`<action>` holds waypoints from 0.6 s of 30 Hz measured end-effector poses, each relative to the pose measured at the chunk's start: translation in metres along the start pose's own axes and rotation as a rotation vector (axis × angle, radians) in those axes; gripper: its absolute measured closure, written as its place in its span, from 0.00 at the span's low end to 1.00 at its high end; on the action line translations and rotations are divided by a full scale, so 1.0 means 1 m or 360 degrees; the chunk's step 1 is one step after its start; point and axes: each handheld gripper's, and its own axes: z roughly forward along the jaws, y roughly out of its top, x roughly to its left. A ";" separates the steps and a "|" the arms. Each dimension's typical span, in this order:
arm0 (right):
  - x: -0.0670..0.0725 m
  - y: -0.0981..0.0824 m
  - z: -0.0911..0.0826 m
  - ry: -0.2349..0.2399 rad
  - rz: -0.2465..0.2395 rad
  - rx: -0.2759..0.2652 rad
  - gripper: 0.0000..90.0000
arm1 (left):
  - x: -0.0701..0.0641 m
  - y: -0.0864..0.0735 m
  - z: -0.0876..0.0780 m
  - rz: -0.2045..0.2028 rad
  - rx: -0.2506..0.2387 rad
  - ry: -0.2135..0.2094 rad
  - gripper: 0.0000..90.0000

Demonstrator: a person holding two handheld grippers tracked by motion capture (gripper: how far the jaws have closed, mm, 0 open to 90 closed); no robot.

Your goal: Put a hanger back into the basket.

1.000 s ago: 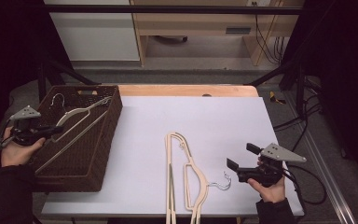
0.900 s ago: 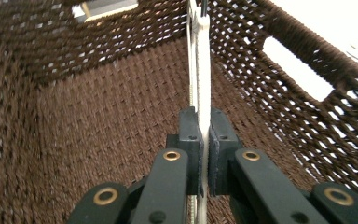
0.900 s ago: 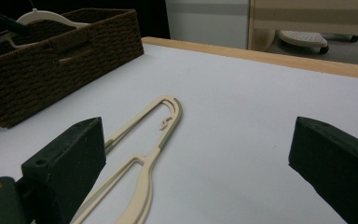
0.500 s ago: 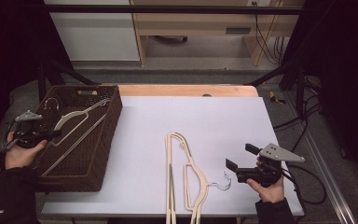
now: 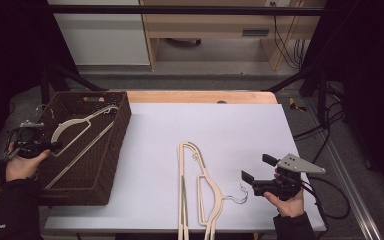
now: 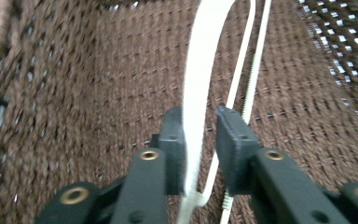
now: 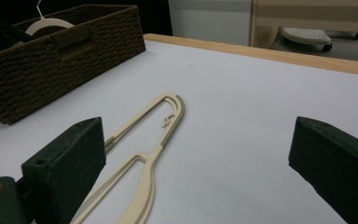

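Cream plastic, the hanger (image 5: 80, 127) lies slanted inside the brown woven basket (image 5: 107, 172) at the left end of the table (image 5: 220, 130), its hook up near the basket's far left corner and its thin lower bar running down toward the near side. The left claw (image 5: 50, 146) reaches in over the basket's left rim, held in the person's left hand (image 5: 22, 162). From the left gripper view, the hanger's flat shoulder strip (image 6: 198, 93) passes right between the two black jaws; one jaw lies against it while the other stands a little off, so the jaws have just been opening and the pads no longer pinch it. Woven basket floor shows beneath.

Out on the white tabletop, near the front edge and well apart from the basket, lie more cream hangers (image 5: 197, 190) in a loose pile, one with a metal hook (image 5: 237, 196) curling to the right. Just beside that hook, the right claw (image 5: 257, 172) rests low in the person's right hand (image 5: 285, 200), its jaws spread wide with nothing between them, pointing across the table toward the pile and the basket beyond.
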 end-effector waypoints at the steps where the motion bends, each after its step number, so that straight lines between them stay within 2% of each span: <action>1: 0.000 0.000 0.000 -0.0001 0.0000 -0.0002 0.05 | 0.001 0.000 0.001 -0.0026 0.0017 0.0008 0.75; 6: 0.000 0.001 -0.002 -0.0009 0.0000 -0.0011 0.05 | 0.003 -0.001 0.004 -0.0058 0.0036 0.0034 0.69; 9: 0.000 0.000 -0.001 -0.0009 -0.0001 -0.0010 0.04 | 0.004 -0.002 0.008 -0.0080 0.0089 0.0053 0.62; 14: 0.000 0.000 -0.001 0.0001 -0.0003 -0.0008 0.04 | 0.006 -0.003 0.011 -0.0107 0.0106 0.0070 0.58; 18: 0.000 0.000 -0.001 0.0002 0.0002 -0.0004 0.04 | 0.007 -0.004 0.013 -0.0122 0.0147 0.0090 0.53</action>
